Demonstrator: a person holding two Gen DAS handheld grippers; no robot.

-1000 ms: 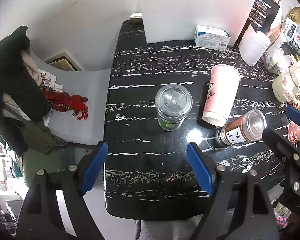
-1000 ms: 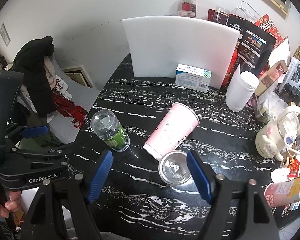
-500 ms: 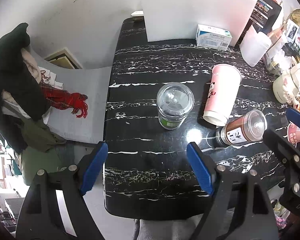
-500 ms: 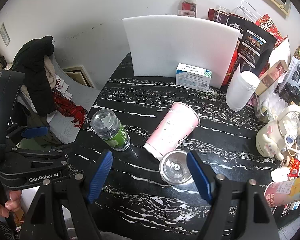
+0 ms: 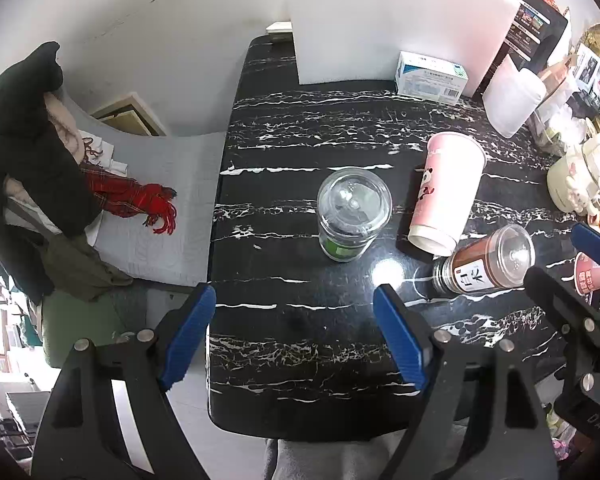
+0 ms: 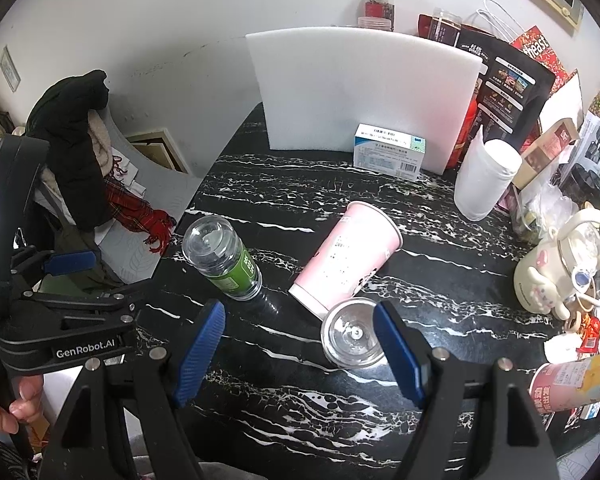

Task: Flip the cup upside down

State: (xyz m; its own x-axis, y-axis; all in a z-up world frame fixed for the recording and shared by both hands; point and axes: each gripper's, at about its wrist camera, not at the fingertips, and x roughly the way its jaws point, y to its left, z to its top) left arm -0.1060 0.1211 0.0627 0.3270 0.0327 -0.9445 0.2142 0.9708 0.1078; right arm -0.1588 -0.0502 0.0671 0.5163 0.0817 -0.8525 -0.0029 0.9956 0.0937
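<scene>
Only my left view shows the brown jar (image 5: 484, 265) label; cup (image 6: 346, 260) standing beside it; both jaws released.

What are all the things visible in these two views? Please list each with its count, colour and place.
Paper cup: 1, pink, standing at mid-table.
Jar: 1, clear with green label, left of the cup.
Spice jar: 1, clear with brown contents, in front of the cup.
Box: 1, white and blue, against the foam board.
Foam board: 1, white, upright at the table's far edge.
Kettle: 1, cream, right side.
Scarf: 1, red plaid, on the seat left of the table.
Table: 1, black marble.
Left gripper: 1, blue pads, open, above the near edge.
Right gripper: 1, blue pads, open, above the spice jar.
</scene>
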